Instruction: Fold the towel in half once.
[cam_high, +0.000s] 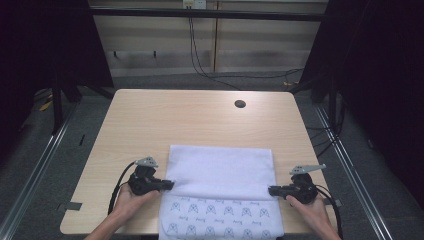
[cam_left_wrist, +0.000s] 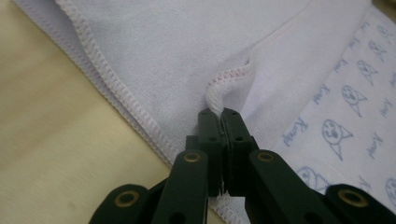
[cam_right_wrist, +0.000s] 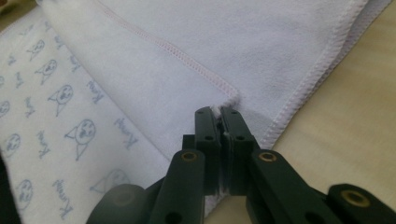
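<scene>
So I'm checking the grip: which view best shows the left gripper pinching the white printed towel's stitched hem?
The left gripper view: the left gripper has its jaws shut on the towel's hem. The high view shows it small at the fold's edge; the right gripper view shows the towel's opposite edge.

tabletop: pale wood-grain top with rounded corners, its far half bare.
cable hole: small dark round opening in the tabletop, near the far edge and right of centre.
floor: grey carpet on both sides of the tabletop.
floor rails: pale metal strips running along the floor at left and right of the tabletop.
wall panel: light wooden boards behind the tabletop, beyond a strip of floor.
black cables: hang down the wall panel from the top and trail right across the floor.
dark crossbar: runs level across the top of the high view.
dark curtains: flank the scene at both sides.
</scene>
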